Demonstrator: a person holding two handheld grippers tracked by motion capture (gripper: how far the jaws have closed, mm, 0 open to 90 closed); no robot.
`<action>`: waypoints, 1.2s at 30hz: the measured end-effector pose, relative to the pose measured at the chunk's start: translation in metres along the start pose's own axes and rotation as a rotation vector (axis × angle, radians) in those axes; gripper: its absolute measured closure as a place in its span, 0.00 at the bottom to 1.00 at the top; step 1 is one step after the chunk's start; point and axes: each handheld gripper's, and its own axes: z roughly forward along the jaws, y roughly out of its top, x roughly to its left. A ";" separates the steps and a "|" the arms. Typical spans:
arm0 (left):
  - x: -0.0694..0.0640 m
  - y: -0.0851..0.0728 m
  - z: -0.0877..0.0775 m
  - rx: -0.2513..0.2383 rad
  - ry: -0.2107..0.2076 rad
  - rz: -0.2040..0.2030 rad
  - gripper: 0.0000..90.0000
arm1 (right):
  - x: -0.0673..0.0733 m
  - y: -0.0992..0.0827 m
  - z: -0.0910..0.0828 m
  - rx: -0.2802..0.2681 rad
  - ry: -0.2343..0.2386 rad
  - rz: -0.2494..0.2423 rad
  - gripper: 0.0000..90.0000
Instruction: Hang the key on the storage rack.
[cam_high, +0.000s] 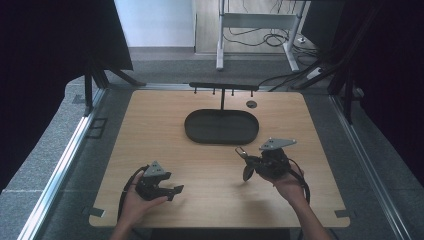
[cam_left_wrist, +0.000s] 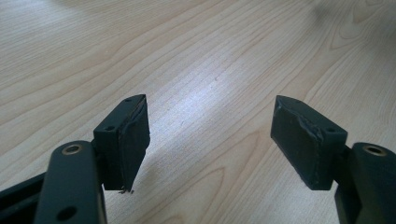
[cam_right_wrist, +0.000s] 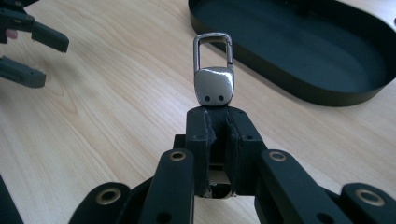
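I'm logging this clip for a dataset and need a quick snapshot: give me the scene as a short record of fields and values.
surface: wooden table
held item: metal key-ring clip, its loop pointing out past the jaw tips
right gripper: shut on the clip's strap end
left gripper: open, nothing between its jaws, low over bare wood
tray: black oval tray, on the table beyond both grippers
rack: black hook stand rising at the tray's far side

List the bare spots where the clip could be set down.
The oval tray is empty. The tabletop is bare left of the tray and between the left tool and right tool, which holds the metal clip. Crowded spot: under the hook rack.
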 end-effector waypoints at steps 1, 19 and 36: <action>0.000 0.000 0.000 -0.001 0.000 0.000 0.32 | 0.000 0.001 -0.001 -0.005 0.000 0.000 0.90; -0.002 0.000 0.001 -0.001 -0.001 0.000 0.32 | -0.004 0.021 -0.006 -0.070 -0.043 0.022 0.90; -0.001 0.000 0.001 -0.001 -0.001 0.002 0.32 | -0.009 0.033 -0.003 -0.113 -0.058 0.045 0.90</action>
